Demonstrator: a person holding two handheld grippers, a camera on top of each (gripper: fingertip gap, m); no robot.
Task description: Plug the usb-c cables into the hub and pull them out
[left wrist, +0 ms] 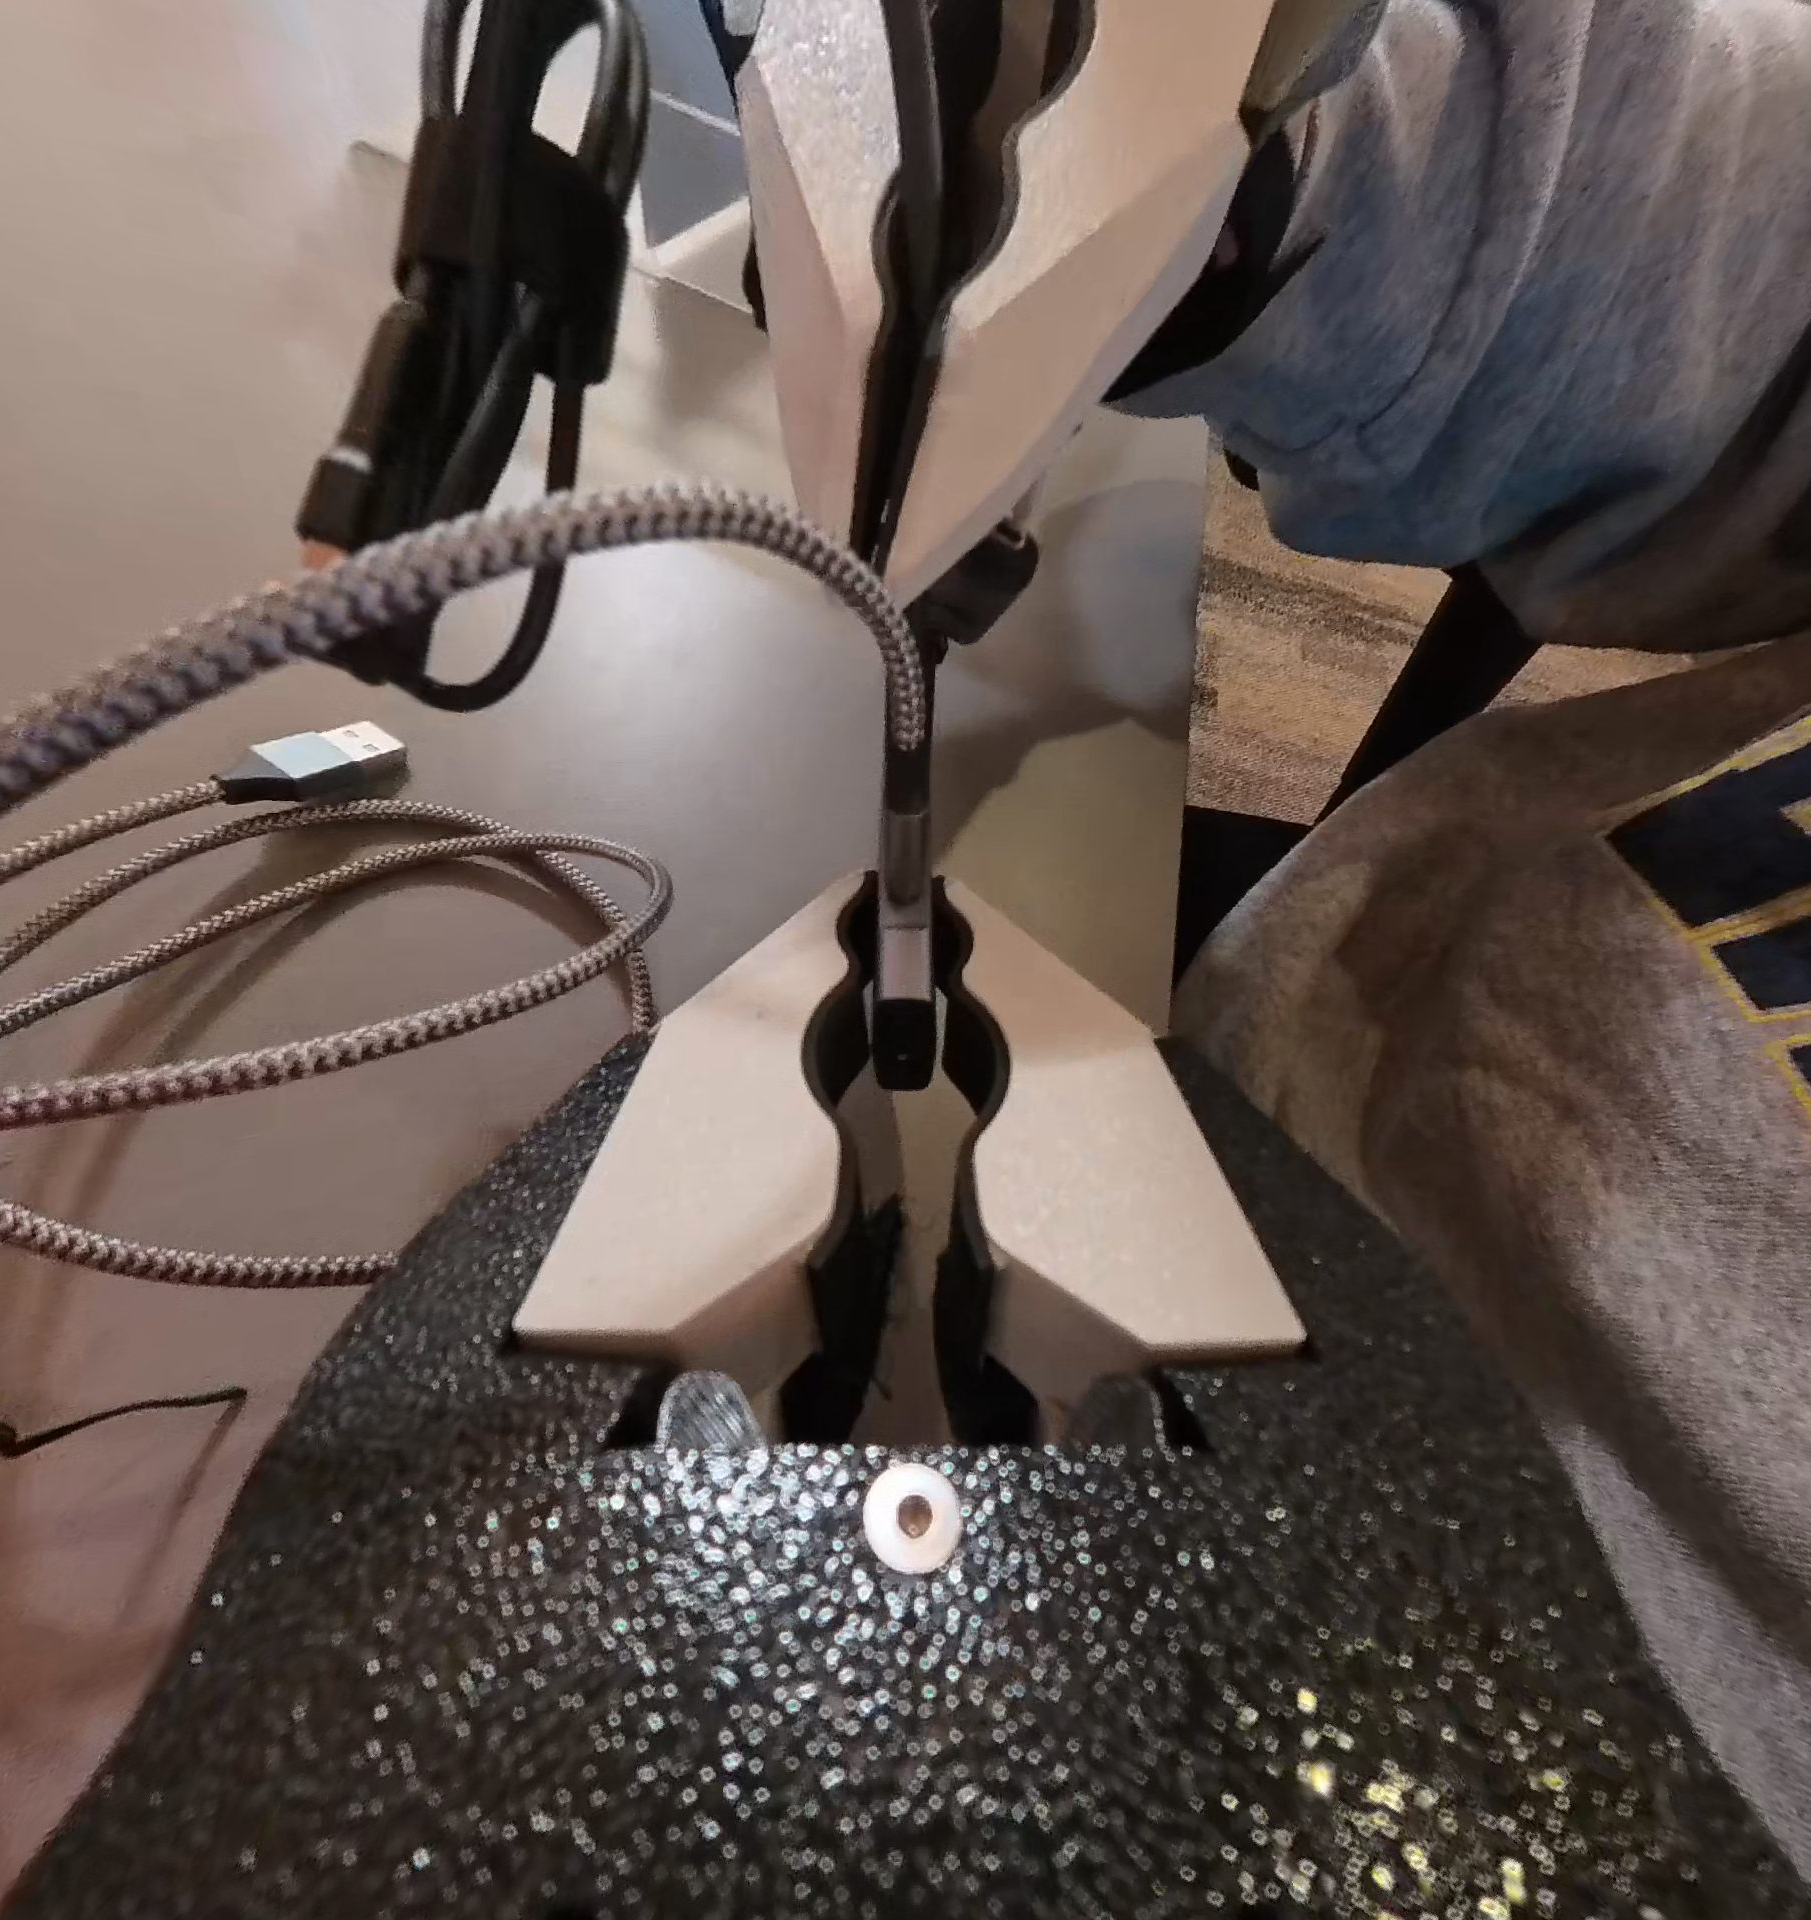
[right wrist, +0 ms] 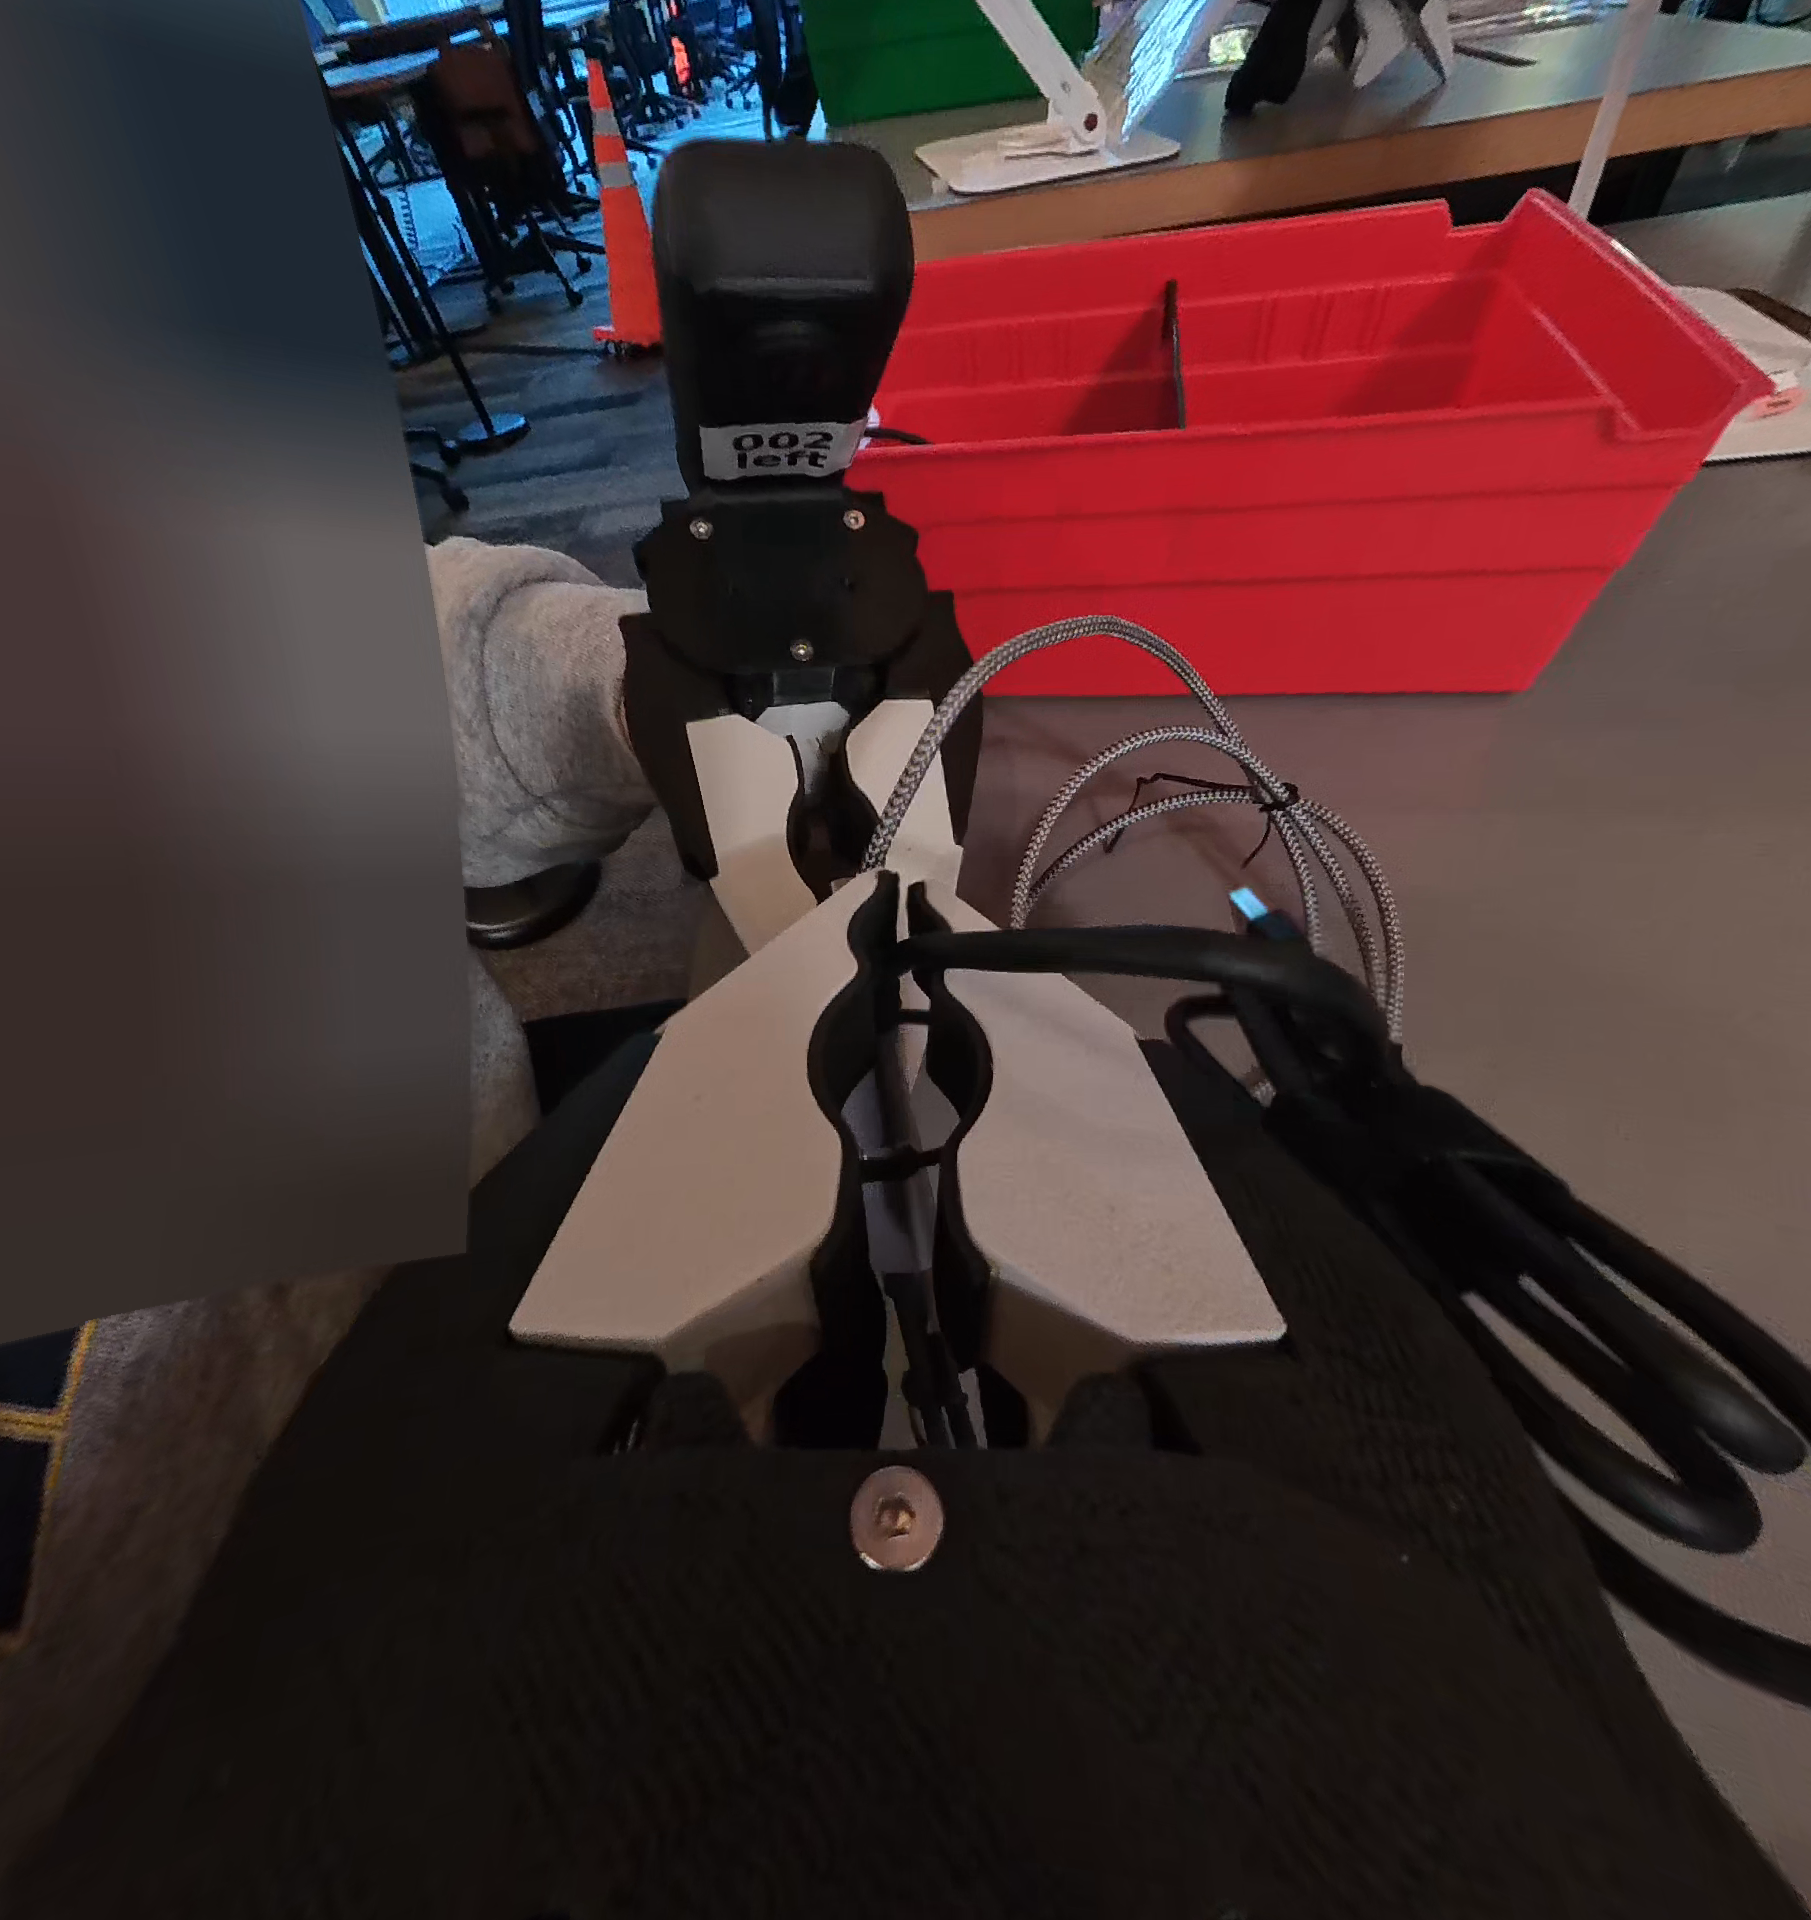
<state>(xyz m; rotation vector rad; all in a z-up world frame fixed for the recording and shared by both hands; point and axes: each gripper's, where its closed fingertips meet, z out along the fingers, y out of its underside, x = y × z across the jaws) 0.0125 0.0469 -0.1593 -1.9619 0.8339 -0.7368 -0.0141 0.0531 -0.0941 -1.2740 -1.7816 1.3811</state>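
Pinching the braided cable's [left wrist: 610, 540] stiff metal plug [left wrist: 903, 940], the left gripper [left wrist: 903, 914] has the right hold. Facing it, the right gripper [right wrist: 899, 914] is clamped narrow on a thin, light hub [right wrist: 896, 1216], its limp black cord [right wrist: 1119, 948] trailing aside.

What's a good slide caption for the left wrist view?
Left hand-held gripper shut on the braided cable's plug, facing the right hand-held gripper that grips a black cable.

- The left gripper [left wrist: 903, 935] clamps the grey plug [left wrist: 903, 966] of a braided cable [left wrist: 527, 561], whose cord arches away toward 10 o'clock.
- At 12 o'clock the right gripper [left wrist: 896, 520] faces it, pinched on a black lead [left wrist: 906, 260].
- A USB-A plug [left wrist: 314, 767] lies on the table [left wrist: 672, 707] at 9 o'clock.
- A bundled black cable [left wrist: 506, 281] hangs at 11 o'clock.
- A grey sleeve [left wrist: 1555, 312] fills 2 o'clock.
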